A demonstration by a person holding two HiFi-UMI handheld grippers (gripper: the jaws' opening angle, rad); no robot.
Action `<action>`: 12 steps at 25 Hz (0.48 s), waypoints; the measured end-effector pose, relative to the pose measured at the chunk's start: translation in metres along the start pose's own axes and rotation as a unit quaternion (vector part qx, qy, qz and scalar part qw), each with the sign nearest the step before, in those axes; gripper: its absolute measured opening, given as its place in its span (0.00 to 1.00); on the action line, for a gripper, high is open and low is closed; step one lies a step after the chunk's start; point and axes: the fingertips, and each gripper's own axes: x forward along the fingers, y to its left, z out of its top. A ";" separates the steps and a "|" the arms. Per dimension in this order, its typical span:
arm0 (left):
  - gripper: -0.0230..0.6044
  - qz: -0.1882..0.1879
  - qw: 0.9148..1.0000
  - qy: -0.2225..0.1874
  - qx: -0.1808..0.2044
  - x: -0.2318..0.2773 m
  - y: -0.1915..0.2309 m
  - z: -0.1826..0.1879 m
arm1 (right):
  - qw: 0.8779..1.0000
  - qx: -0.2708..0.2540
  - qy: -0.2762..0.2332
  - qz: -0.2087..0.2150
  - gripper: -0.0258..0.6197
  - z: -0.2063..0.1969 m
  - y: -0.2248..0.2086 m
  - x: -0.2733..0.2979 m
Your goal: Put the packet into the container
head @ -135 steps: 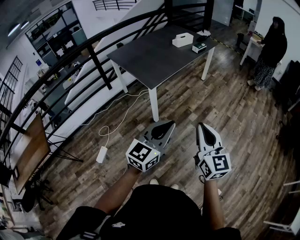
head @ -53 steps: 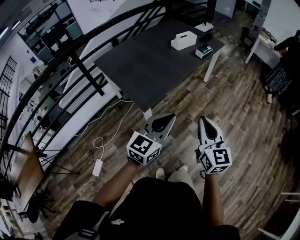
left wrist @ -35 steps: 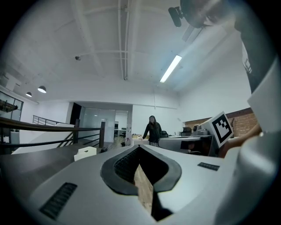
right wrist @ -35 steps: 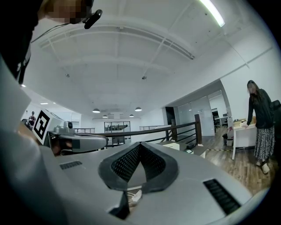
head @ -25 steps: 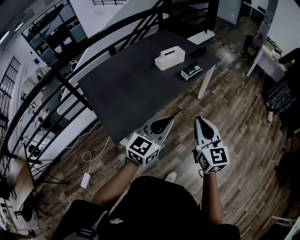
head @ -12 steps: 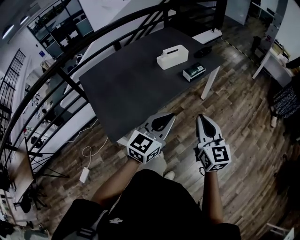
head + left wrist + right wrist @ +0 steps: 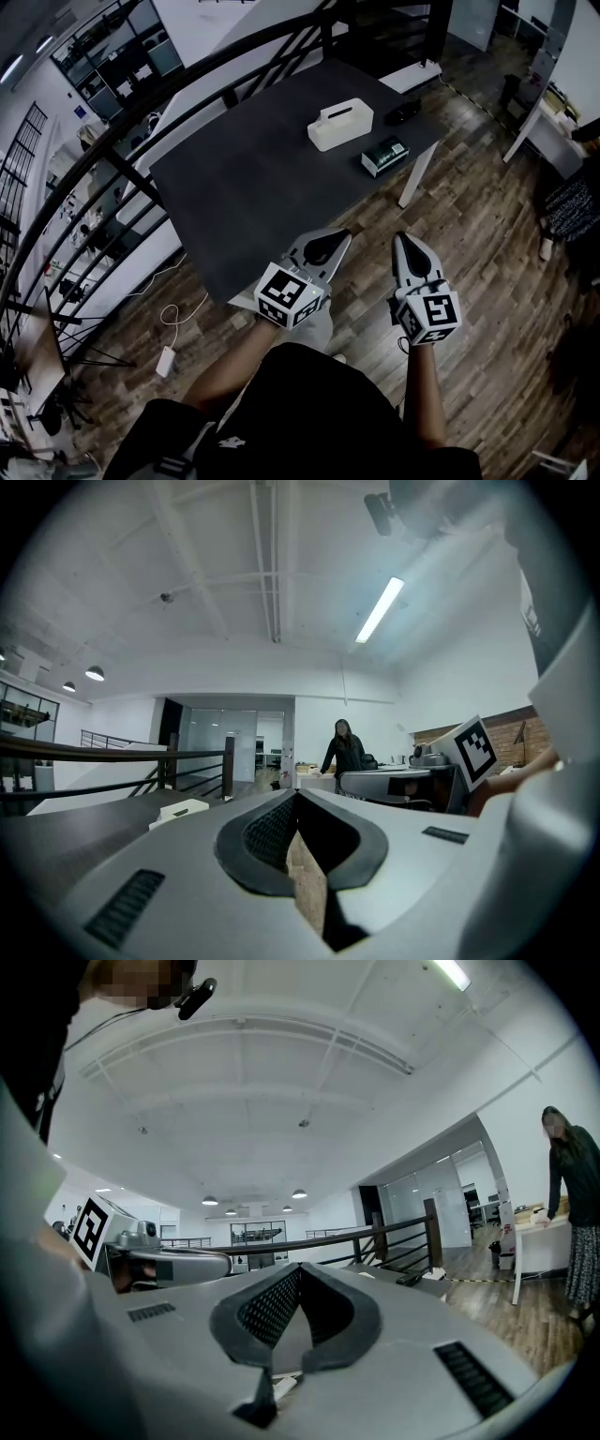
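the dark green flat packet lies far right on the grey table, beside the white box container, well beyond both claws. its print is too small to read. the left gripper and right gripper are pressed together, empty.

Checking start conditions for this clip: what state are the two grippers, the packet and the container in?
left gripper: shut, nothing between its jaws, held in the air.
right gripper: shut, nothing between its jaws, held in the air.
packet: lying flat on the table, outside the container, untouched.
container: upright on the table, apart from the packet; contents cannot be told.
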 end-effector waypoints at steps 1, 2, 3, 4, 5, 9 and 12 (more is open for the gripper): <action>0.04 0.000 1.000 0.001 -0.001 0.006 0.007 -0.001 | 1.000 0.000 0.002 0.000 0.04 0.000 -0.003 0.008; 0.04 0.001 1.000 0.002 -0.002 0.011 0.014 -0.002 | 1.000 0.000 0.003 0.001 0.04 0.000 -0.006 0.015; 0.04 0.001 1.000 0.001 -0.004 0.017 0.021 -0.003 | 1.000 0.000 0.004 0.001 0.04 0.000 -0.010 0.024; 0.04 0.002 1.000 0.001 -0.005 0.023 0.029 -0.002 | 1.000 0.000 0.006 0.001 0.04 0.000 -0.014 0.032; 0.05 0.002 1.000 0.000 -0.006 0.029 0.038 -0.002 | 1.000 0.000 0.007 0.000 0.04 0.000 -0.019 0.041; 0.04 0.002 1.000 0.001 -0.010 0.055 0.073 -0.002 | 1.000 -0.002 0.012 -0.001 0.04 0.005 -0.032 0.082; 0.04 0.000 1.000 0.002 -0.015 0.074 0.100 0.002 | 1.000 -0.005 0.017 -0.003 0.04 0.008 -0.044 0.111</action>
